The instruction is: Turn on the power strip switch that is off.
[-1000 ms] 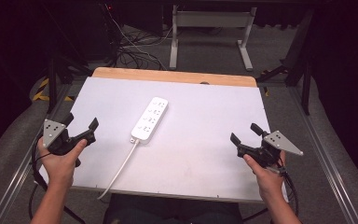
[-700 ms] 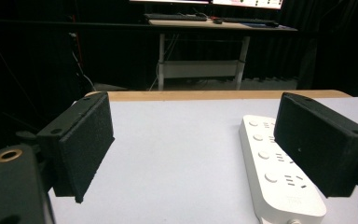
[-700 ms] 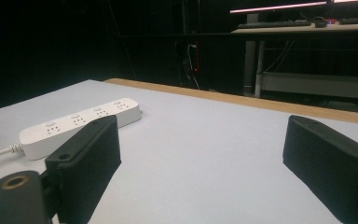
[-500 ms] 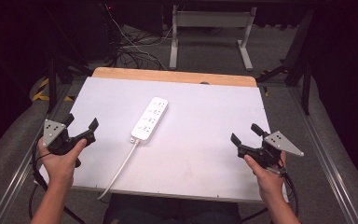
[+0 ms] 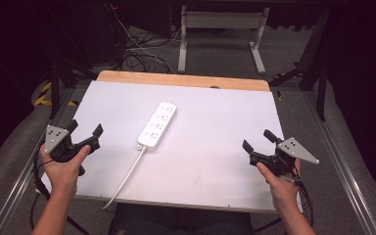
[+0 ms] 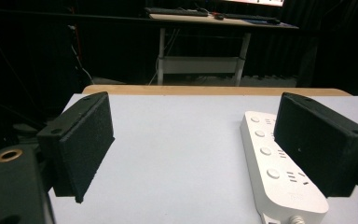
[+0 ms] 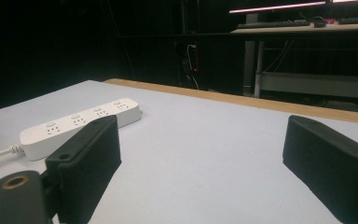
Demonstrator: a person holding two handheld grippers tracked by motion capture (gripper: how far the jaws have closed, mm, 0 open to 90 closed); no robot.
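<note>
— While both hands sit at the near corners of the table [image 5: 215, 161], where is the power strip [image 5: 157, 125]?

— It lies flat on the white tabletop, a little left of the middle and about halfway between the near and far edges. Its long body runs slantwise, the far end leaning right. Its white cord [image 5: 125, 177] leaves the near end and trails toward the near edge, reaching it left of centre.

— And the left gripper [image 5: 84, 136]?

— Held over the near left corner, well apart from the strip. Its jaws stand wide apart with nothing between them. In the left gripper view the strip [image 6: 279, 168] shows past the right-hand jaw, partly hidden behind it, with four round buttons along its top.

— The right gripper [image 5: 258, 139]?

— Over the near right side of the table, also well apart from the strip, jaws spread wide and empty. In the right gripper view the strip [image 7: 77, 124] lies off to the left beyond the jaw, with bare white table seen between the two pads.

— Anything past the table?

— A strip of wooden edge [image 5: 186, 81] runs along the far side. Beyond it a desk frame [image 5: 220, 29] stands on the grey floor, with loose cables [image 5: 142, 54] to its left.
</note>
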